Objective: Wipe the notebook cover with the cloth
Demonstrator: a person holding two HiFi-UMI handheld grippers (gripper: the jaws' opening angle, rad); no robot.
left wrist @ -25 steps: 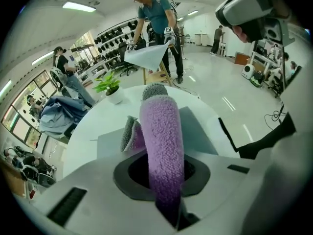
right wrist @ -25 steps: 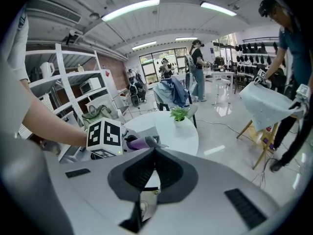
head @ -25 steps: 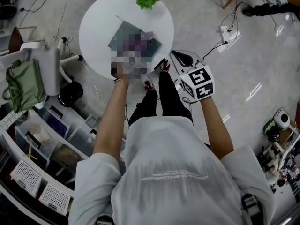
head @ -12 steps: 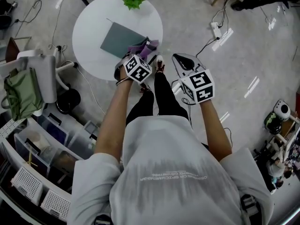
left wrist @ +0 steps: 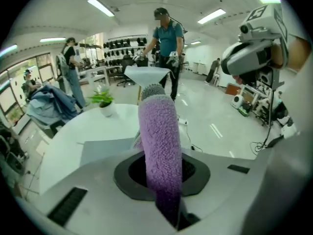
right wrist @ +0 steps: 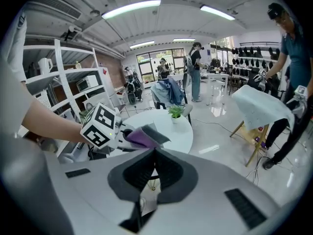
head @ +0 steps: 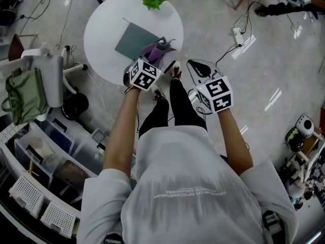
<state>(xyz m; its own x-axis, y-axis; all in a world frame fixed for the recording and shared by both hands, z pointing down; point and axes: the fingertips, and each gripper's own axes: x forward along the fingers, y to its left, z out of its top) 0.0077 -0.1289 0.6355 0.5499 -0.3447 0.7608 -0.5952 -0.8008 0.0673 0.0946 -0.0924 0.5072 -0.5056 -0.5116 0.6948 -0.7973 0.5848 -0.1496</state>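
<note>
Head view: the grey notebook (head: 134,40) lies flat on the round white table (head: 101,27) in the upper middle of the frame. The purple cloth (head: 156,51) bunches at the notebook's lower right corner. The left gripper (head: 152,60) is clamped on that cloth, which stands up between its jaws in the left gripper view. To the right, off the table, the right gripper (head: 192,63) has its jaws closed together. A small green plant (head: 153,0) sits at the table's top edge.
</note>
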